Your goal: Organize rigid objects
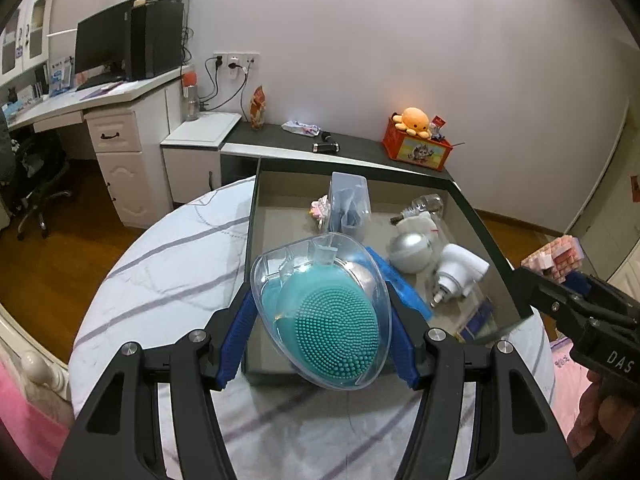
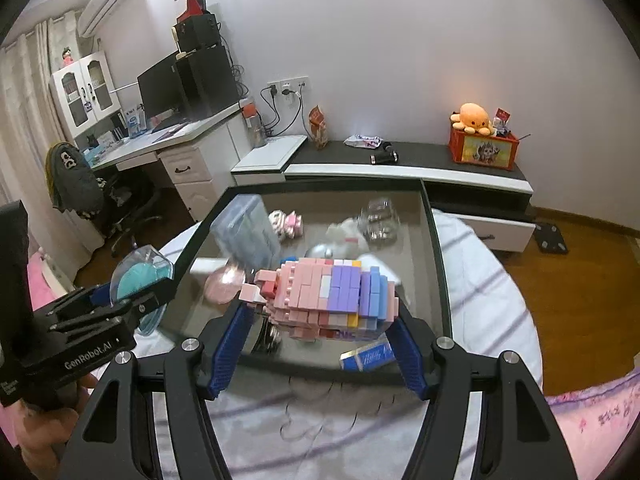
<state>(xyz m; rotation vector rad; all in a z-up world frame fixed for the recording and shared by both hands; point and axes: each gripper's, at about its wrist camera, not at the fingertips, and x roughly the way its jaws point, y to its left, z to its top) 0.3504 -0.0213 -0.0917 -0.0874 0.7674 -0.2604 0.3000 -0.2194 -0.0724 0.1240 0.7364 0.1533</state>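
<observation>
Here, a dark-rimmed box [image 1: 256, 216] is set on the striped cloth, lying at twelve o'clock from both grippers, with each held piece poised over its near edge. Within it a clear plastic case [image 1: 349, 204] is seen at eleven o'clock and a silver ball [image 1: 409, 251] at one o'clock. The brick model [image 2: 324, 296] is clamped across its long axis, which runs nine to three, by the right gripper [image 2: 320, 344], whose fingers are closed partway onto it. The teal brush in its clear shell [image 1: 322, 312] is pinched by the left gripper [image 1: 318, 344], half closed, long axis eleven to five.
</observation>
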